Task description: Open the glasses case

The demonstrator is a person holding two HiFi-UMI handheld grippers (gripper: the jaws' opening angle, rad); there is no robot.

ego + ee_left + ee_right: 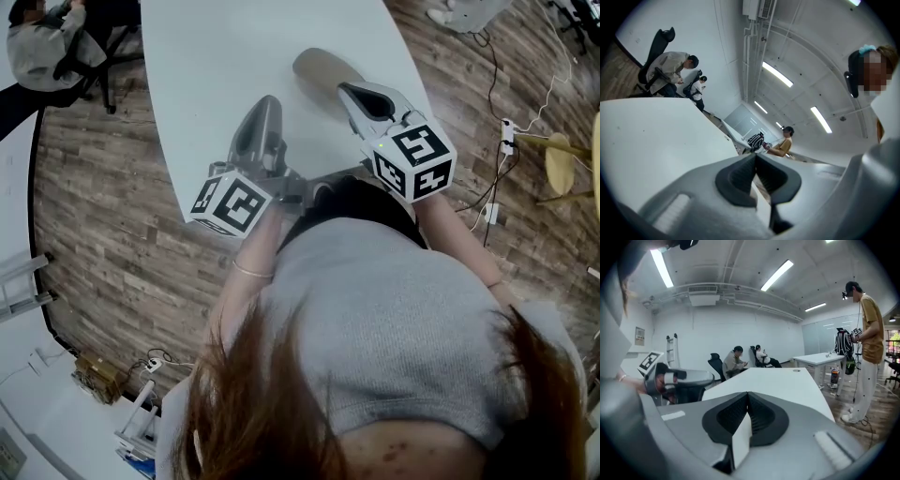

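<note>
Jaws pressed together and empty on both the left grey tool and the right grey tool, over the white table. Tan oval glasses case lies on the table just beyond the right tool's tip. Best approach: open the jaws, pin the base, lift the lid edge gently.

The person wears a grey top and thin bracelet; left tool and right tool bear black-and-white marker cubes.

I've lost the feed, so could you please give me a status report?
Left gripper shut, empty. Right gripper shut, empty. Glasses case on table, not held. No obstruction seen.
</note>
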